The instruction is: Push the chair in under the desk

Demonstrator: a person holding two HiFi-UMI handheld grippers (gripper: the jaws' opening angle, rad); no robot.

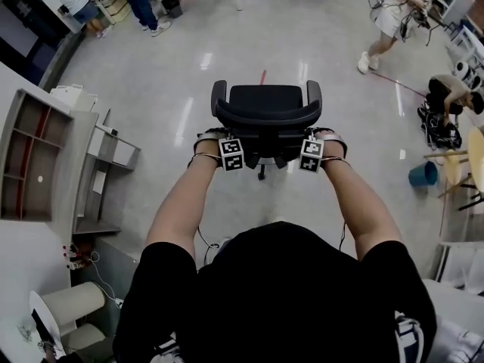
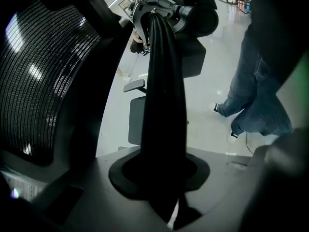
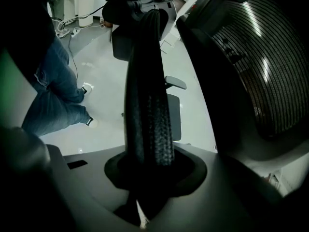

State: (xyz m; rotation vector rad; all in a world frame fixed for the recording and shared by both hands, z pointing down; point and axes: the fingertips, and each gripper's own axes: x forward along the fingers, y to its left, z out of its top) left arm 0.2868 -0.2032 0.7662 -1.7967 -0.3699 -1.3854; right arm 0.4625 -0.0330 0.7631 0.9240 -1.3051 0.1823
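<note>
Where the left gripper [image 2: 155, 28] is looked along, its jaws are seen pressed together with nothing between them, a mesh backrest [image 2: 43, 81] just beside. The right gripper [image 3: 152, 23] is likewise closed and empty, with the mesh on its opposite side. Only in the head view is the whole chair [image 1: 266, 104] shown: on open floor [image 1: 174, 89], both grippers at its back, well apart from the grey desk [image 1: 79, 187] at left.
</note>
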